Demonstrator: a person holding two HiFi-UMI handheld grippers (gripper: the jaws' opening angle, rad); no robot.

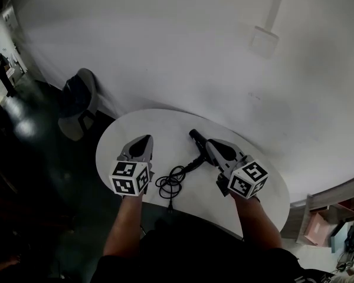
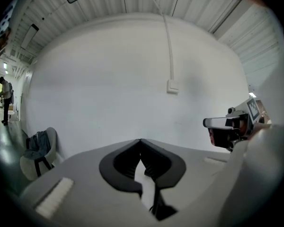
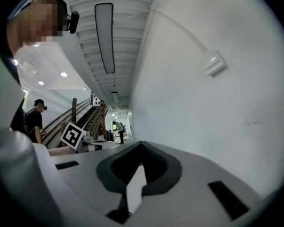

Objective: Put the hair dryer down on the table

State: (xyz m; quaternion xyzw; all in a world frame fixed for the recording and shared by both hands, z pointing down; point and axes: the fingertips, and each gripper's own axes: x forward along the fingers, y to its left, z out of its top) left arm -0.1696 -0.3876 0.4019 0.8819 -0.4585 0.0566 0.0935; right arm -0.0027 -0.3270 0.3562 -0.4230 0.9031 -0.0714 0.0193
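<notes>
A black hair dryer (image 1: 196,138) lies on the round white table (image 1: 135,125). Its handle points toward me and its cord (image 1: 170,184) is coiled near the table's front edge. In the head view my right gripper (image 1: 209,142) hovers right beside the dryer's barrel, on its right, with the jaws together. In the right gripper view the right gripper (image 3: 141,144) is shut with nothing between its tips, and the dryer is out of sight. My left gripper (image 1: 146,138) is to the left of the dryer, apart from it. The left gripper view shows the left gripper (image 2: 140,141) shut and empty.
A chair (image 1: 76,102) with dark clothing draped on it stands left of the table by the white wall. A wall box (image 1: 264,40) with a conduit is mounted above. Shelving (image 1: 330,214) sits at the lower right. People (image 3: 34,119) and a staircase (image 3: 87,117) are far off.
</notes>
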